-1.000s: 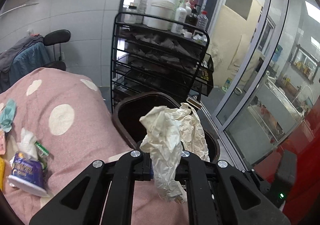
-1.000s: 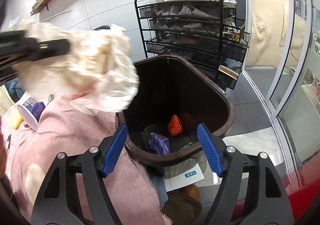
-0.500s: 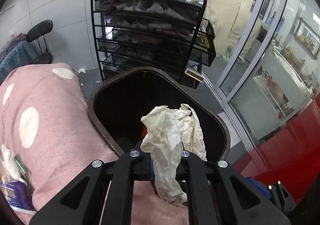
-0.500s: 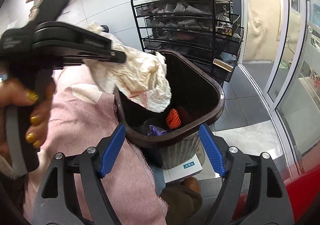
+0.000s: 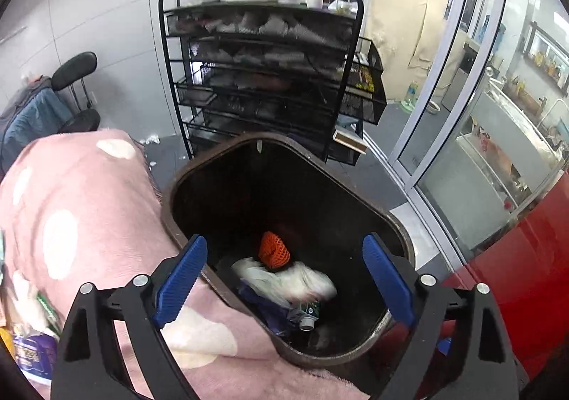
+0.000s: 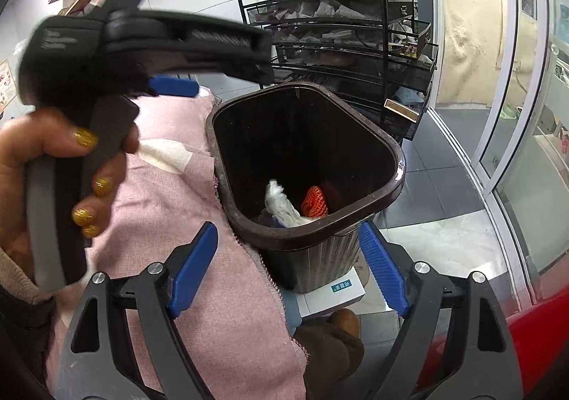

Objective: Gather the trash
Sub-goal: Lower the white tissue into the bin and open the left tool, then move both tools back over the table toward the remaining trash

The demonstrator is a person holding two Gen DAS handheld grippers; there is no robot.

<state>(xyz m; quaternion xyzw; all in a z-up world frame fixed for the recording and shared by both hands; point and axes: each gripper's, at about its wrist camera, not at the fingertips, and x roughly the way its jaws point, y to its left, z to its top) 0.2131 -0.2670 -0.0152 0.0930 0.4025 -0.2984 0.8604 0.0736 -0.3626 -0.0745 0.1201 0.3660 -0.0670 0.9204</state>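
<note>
Crumpled paper (image 5: 284, 281) dropped into bin (image 5: 398, 233); left gripper (image 5: 284, 272), right gripper (image 6: 288, 250) both apart.

Bin (image 5: 398, 229) mouth open above (rack (image 5: 263, 87) close behind, pink cloth (image 5: 89, 208) against left rim).

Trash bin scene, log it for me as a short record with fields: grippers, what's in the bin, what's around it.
left gripper: open, empty, above the bin
right gripper: open, empty
trash bin: dark brown, beside the pink blanket
crumpled white paper: inside the bin, blurred
orange mesh: inside the bin, next to the paper
behind bin: black wire rack with bottles on top
</note>
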